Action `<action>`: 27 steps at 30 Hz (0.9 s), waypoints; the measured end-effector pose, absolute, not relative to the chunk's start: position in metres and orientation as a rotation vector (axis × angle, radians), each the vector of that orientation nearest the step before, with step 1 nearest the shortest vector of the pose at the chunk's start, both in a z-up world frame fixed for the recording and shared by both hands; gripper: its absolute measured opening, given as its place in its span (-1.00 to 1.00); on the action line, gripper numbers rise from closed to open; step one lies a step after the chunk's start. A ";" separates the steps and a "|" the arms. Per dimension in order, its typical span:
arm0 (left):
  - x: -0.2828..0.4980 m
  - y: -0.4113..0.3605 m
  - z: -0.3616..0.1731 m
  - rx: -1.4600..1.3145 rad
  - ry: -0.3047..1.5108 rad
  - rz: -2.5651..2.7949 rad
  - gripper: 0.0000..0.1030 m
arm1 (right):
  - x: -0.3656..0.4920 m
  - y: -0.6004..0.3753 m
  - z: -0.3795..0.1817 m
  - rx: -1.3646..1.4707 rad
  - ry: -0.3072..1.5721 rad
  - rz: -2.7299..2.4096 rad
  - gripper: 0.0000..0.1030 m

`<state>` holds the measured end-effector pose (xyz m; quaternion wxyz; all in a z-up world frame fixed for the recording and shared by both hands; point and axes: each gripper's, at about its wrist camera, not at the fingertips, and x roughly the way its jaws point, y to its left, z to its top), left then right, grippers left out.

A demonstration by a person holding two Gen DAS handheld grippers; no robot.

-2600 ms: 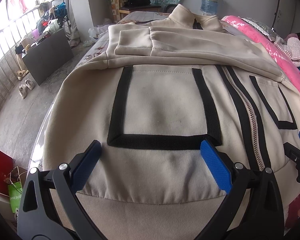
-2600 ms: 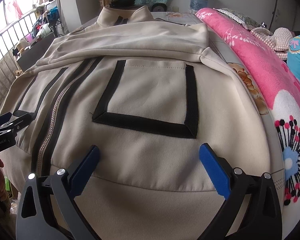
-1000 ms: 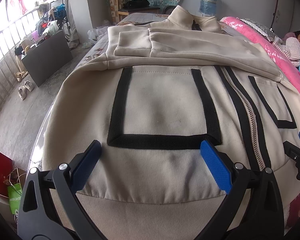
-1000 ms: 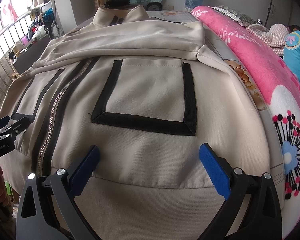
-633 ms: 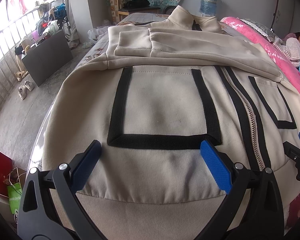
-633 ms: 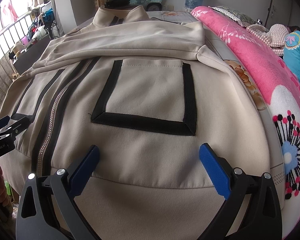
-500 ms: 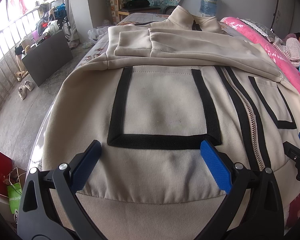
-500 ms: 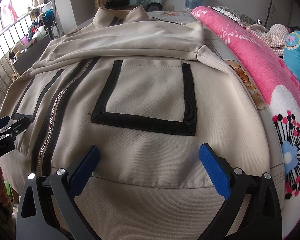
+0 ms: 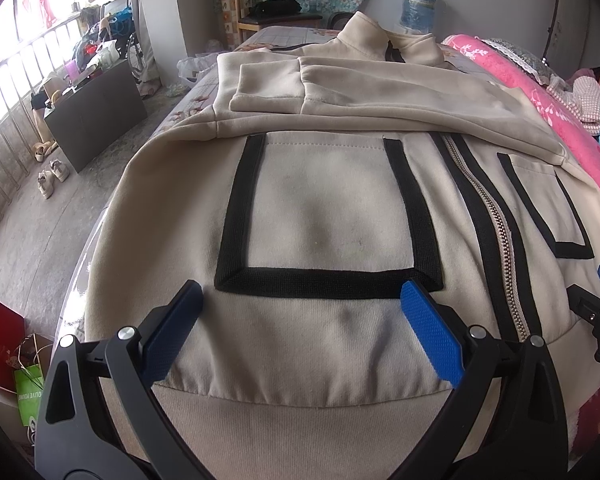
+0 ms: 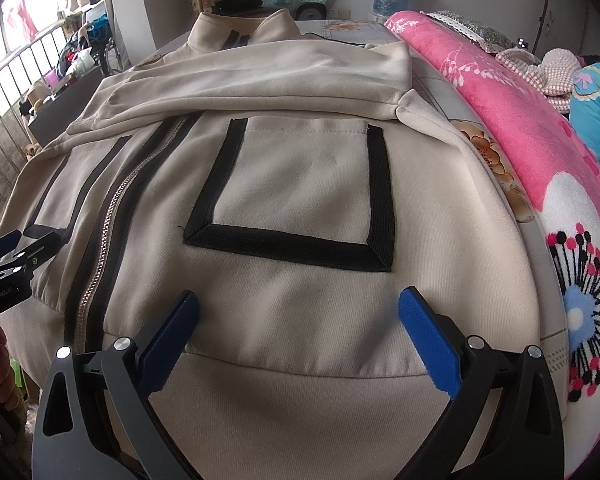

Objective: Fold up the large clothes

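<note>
The beige jacket [image 9: 320, 208] lies front-up on the bed [image 10: 440, 92], zipper [image 9: 496, 224] closed, both sleeves folded across the chest. The left tool [image 9: 300, 328] hovers above the hem, below the black-trimmed pocket [image 9: 324, 216], its blue pads [image 9: 430, 332] spread wide apart and gripping nothing. The right tool [image 10: 298, 332] sits likewise above the hem below the other pocket [image 10: 300, 196], jaws fully apart and empty. A pink blanket [image 10: 540, 152] lies along the jacket's right side.
</note>
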<state>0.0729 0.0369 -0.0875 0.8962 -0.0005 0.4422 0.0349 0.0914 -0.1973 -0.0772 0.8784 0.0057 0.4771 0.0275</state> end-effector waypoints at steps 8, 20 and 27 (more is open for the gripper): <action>0.074 0.036 -0.088 0.001 0.913 0.072 0.87 | 0.074 -0.184 -0.060 0.033 0.959 0.206 0.88; 0.075 0.038 -0.087 0.000 0.908 0.063 0.87 | 0.069 -0.169 -0.077 -0.047 0.952 0.215 0.88; 0.060 0.053 -0.066 -0.020 0.809 0.069 0.87 | 0.068 -0.169 -0.078 -0.049 0.944 0.221 0.88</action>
